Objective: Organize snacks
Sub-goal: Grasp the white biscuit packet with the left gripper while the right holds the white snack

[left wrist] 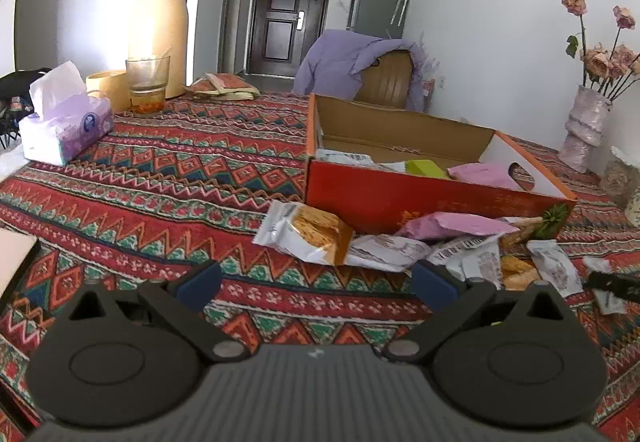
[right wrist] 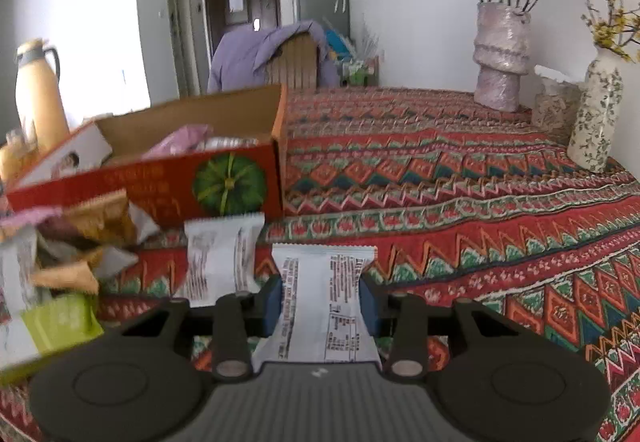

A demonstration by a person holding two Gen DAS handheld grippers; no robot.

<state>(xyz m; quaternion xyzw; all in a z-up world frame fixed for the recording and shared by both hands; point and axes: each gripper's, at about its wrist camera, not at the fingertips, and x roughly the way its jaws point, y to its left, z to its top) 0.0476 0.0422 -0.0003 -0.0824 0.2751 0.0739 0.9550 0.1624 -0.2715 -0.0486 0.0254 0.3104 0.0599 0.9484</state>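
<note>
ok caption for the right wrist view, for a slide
Right gripper shut on a white snack packet beside the red pumpkin box on the patterned cloth.

**Reds and zigzags across the table**

The tablecloth (left wrist: 168, 178) wore red, orange, teal and white zigzag and diamond bands. The box (right wrist: 168, 186) was red outside with a green pumpkin print, plain brown inside. The packet (right wrist: 324, 294) was white with dark print; a second white packet (right wrist: 220, 258) matched it. The thermos (left wrist: 160, 30) was cream with a grey top. The tissue pack (left wrist: 68, 130) was lilac and white.
</note>
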